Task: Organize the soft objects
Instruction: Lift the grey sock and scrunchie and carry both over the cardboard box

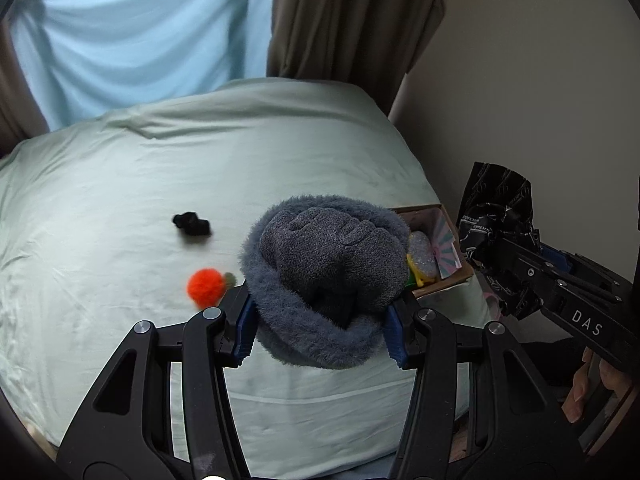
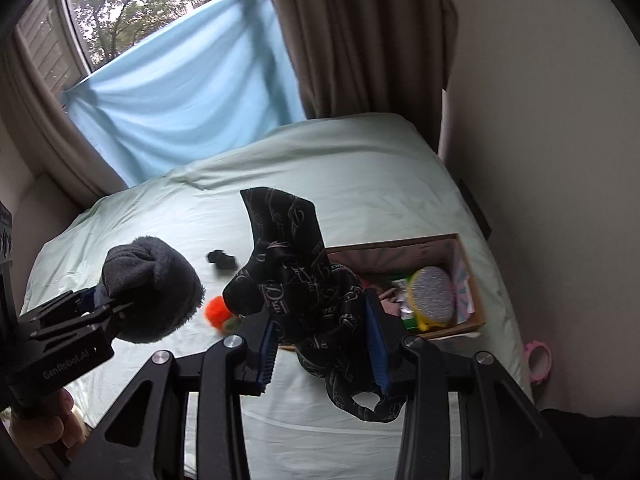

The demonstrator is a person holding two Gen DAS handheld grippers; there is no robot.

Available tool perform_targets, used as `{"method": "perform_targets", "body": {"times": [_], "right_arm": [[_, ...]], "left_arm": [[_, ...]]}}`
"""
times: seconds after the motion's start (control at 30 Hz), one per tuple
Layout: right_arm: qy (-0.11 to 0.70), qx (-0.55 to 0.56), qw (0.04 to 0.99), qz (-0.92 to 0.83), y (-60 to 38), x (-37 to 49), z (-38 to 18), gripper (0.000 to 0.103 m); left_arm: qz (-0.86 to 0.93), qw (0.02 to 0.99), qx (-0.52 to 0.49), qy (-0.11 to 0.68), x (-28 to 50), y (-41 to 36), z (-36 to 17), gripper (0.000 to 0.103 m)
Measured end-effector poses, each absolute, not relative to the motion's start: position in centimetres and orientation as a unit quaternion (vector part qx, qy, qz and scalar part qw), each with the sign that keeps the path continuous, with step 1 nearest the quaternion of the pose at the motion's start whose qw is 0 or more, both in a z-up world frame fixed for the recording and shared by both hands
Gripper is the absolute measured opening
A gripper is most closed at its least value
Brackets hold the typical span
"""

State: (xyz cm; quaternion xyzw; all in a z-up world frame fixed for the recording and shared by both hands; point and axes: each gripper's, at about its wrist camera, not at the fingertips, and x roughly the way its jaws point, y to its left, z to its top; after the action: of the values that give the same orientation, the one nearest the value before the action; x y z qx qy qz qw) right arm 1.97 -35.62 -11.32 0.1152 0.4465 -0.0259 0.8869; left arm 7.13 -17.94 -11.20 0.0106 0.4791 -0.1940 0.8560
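Observation:
My left gripper is shut on a fuzzy grey-blue knit hat, held above the bed; from the right wrist view the same hat shows at the left. My right gripper is shut on a black patterned scarf, which hangs bunched between the blue pads; the left wrist view shows that scarf at the right. On the pale green sheet lie an orange pom-pom and a small black soft item. A cardboard box sits at the bed's right side.
The box holds a glittery round sponge with a yellow rim and other small items. A pink ring-shaped object lies off the bed's right edge. Brown curtains, a blue cloth and a wall bound the bed.

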Motion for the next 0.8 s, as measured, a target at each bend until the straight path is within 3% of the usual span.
{"method": "perform_targets", "body": {"times": [0.8], "right_arm": [[0.597, 0.147, 0.789, -0.013, -46.9, 14.3, -27.8, 0.036]], "left_arm": [[-0.179, 0.746, 0.081, 0.636, 17.6, -33.6, -30.7, 0.050]]}}
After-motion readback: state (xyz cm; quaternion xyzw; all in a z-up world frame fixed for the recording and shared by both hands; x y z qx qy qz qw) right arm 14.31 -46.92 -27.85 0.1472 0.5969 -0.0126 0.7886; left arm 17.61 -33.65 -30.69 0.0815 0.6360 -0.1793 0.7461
